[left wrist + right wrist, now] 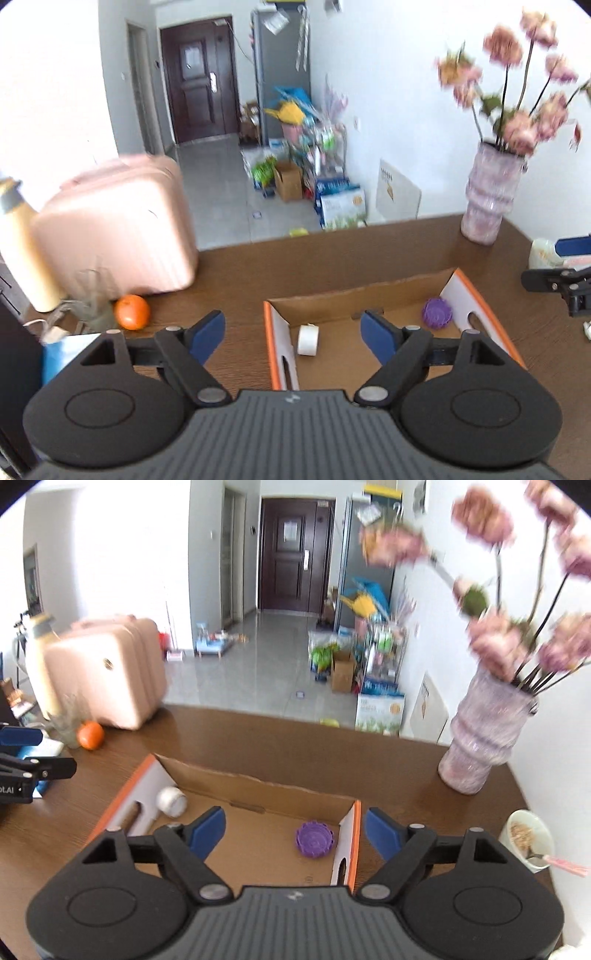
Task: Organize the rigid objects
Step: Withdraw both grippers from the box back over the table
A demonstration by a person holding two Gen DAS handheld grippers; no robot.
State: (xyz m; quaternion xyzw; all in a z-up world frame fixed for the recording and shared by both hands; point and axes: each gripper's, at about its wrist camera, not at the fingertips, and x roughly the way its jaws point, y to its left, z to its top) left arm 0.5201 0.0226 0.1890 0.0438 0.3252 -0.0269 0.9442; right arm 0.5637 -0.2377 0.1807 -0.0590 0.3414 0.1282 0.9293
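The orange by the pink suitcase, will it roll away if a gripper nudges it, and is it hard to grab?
The orange looks round and sits loose on the smooth table, so a nudge would probably roll it. Its curved skin may slip between flat fingers, so a centred grip seems safer. It likely feels fairly firm.

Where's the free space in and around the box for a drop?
Inside the cardboard box, bare floor lies between the white ball and the purple lid. Bare tabletop lies between the box's far wall and the vase. It is crowded by the orange and pink suitcase. Both the left gripper and right gripper are open.
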